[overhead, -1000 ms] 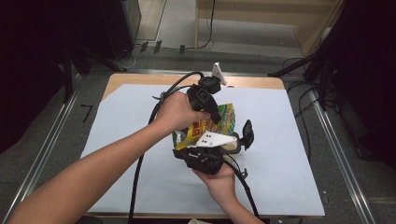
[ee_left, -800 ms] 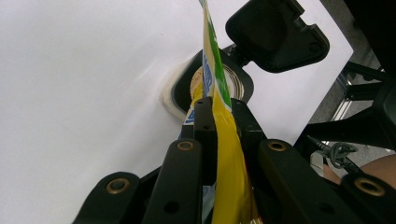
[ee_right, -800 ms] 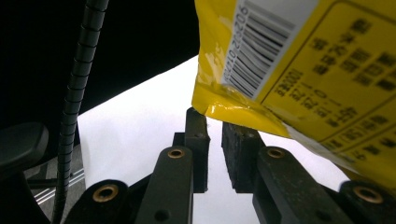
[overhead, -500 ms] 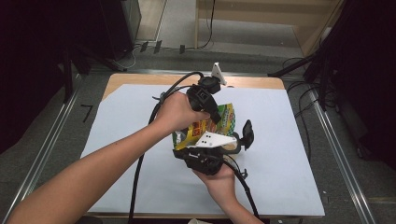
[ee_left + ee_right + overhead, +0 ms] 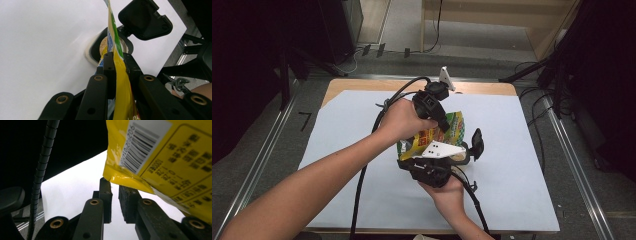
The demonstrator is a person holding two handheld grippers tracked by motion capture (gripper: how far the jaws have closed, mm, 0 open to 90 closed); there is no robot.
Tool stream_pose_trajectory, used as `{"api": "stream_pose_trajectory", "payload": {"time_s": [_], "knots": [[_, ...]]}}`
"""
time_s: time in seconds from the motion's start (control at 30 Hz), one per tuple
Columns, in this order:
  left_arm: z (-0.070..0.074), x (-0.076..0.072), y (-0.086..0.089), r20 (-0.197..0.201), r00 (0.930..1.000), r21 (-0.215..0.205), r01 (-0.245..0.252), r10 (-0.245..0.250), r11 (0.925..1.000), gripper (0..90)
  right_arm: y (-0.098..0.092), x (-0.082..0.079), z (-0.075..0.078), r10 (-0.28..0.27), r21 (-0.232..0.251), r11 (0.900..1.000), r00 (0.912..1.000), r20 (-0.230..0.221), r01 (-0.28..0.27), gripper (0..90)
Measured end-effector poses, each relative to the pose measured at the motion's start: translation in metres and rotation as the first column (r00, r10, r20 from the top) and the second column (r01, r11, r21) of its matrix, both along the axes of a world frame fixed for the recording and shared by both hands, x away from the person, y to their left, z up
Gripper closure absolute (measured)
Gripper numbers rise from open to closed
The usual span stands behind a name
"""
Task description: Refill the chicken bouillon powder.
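High view: above the middle of a white-covered table (image 5: 337,165), two hands work a yellow-and-green snack packet (image 5: 438,134). The left hand (image 5: 399,119) holds the left tool (image 5: 443,125) at the packet's far side; the right hand (image 5: 447,187) holds the right tool (image 5: 432,167) at its near side, a grey three-cornered plate (image 5: 442,149) riding on top. Black cables (image 5: 359,190) trail from both tools toward the near edge. A small white bracket (image 5: 445,78) stands at the far edge, on the bare wooden strip (image 5: 362,85) beyond the white cover. Metal rails (image 5: 257,165) flank the table left and right, with floor cables past the far edge. Open white surface lies on every side of the hands, widest at the near left and along the right.

In the left tool's view, its jaws are clamped on the packet's (image 5: 117,65) thin edge, the film running up between them. Just beyond sits a round black-rimmed container (image 5: 100,48) with its black lid (image 5: 145,18) hinged open above it, crowding the space past the packet.

In the right tool's view, the jaws stand slightly apart with a narrow gap, holding nothing; the packet's (image 5: 160,157) barcoded lower corner hangs just above them, and a ribbed black cable (image 5: 42,162) rises at the left.
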State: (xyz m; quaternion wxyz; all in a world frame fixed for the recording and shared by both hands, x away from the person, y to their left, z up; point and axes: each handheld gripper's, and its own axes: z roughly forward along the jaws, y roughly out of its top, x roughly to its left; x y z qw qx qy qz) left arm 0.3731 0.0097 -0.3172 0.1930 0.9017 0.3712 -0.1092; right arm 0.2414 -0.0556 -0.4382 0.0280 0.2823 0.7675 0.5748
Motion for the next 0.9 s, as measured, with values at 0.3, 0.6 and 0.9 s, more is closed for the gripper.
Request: {"api": "stream_pose_trajectory", "payload": {"time_s": [0.3, 0.6, 0.9], "knots": [[0.0007, 0.0001, -0.0012, -0.002, 1.0000, 0.000, 0.007, -0.007, 1.0000, 83.2, -0.0003, -0.0002, 0.0005, -0.004, 0.007, 1.000, 1.0000, -0.004, 0.004, 82.2], [0.0016, -0.0008, -0.0026, -0.001, 1.0000, -0.008, 0.009, -0.009, 0.9999, 82.5, -0.0006, -0.0004, 0.0009, -0.005, 0.015, 1.000, 1.0000, 0.000, 0.005, 82.6], [0.0015, -0.0010, -0.0036, 0.003, 0.9999, -0.008, 0.010, -0.010, 0.9999, 82.6, -0.0017, 0.0004, 0.0003, -0.007, 0.009, 1.000, 1.0000, 0.004, 0.007, 83.1]]}}
